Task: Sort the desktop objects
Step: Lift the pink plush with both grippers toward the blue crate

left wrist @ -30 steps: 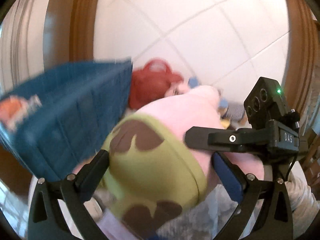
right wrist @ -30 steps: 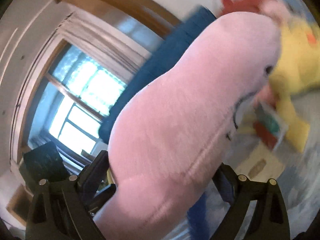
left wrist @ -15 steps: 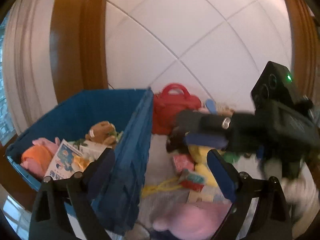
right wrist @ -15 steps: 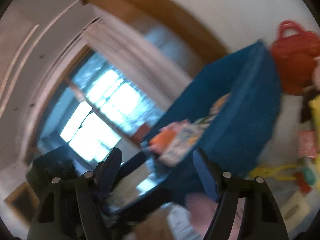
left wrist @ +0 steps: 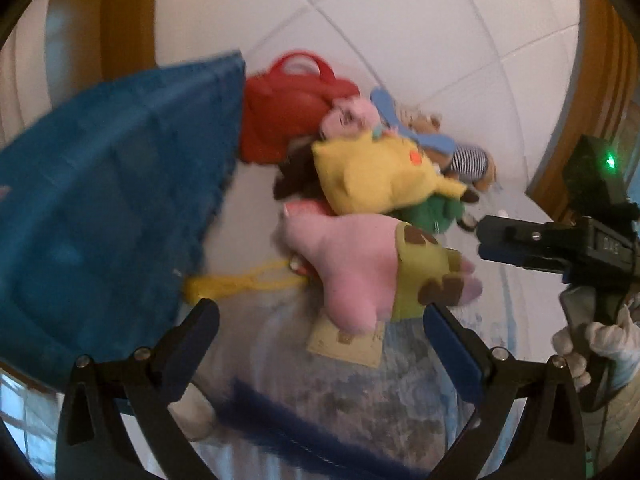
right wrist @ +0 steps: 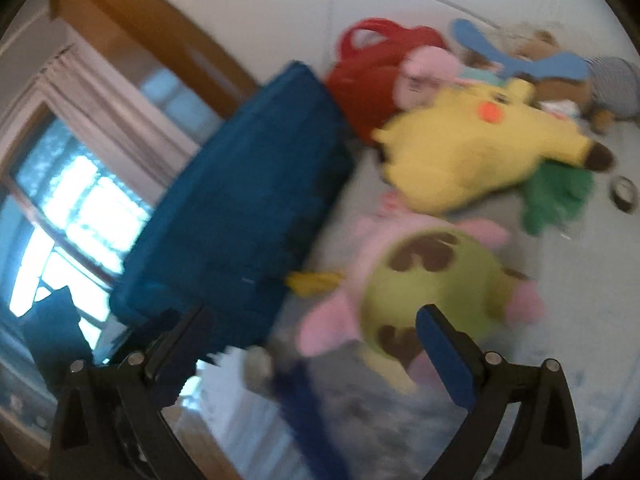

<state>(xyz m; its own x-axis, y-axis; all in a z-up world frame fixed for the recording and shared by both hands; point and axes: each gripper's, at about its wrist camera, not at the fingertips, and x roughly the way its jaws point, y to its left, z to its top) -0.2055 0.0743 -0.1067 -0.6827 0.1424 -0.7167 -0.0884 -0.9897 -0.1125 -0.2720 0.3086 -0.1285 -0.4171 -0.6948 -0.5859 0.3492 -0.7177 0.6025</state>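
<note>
A pink plush in green spotted shorts [left wrist: 352, 256] lies on the table, right of the blue bin [left wrist: 112, 200] and in front of a yellow plush [left wrist: 372, 176]. My left gripper [left wrist: 320, 314] is open above the table just short of the pink plush, with nothing between its fingers. In the right wrist view, blurred, the pink plush [right wrist: 424, 280] lies just beyond my right gripper [right wrist: 314, 318], which is also open and holds nothing. The blue bin [right wrist: 240, 208] stands to its left.
A red bag [left wrist: 288, 116], more plush toys and a green item [left wrist: 436, 208] are piled behind. A yellow cord [left wrist: 240, 280] and a tan card [left wrist: 348, 340] lie by the pink plush. A gloved hand [left wrist: 600, 344] holds the other gripper at right.
A second ago both grippers held the pink plush up near the bin. Both have let go, and the plush now lies on the table beside the bin.
</note>
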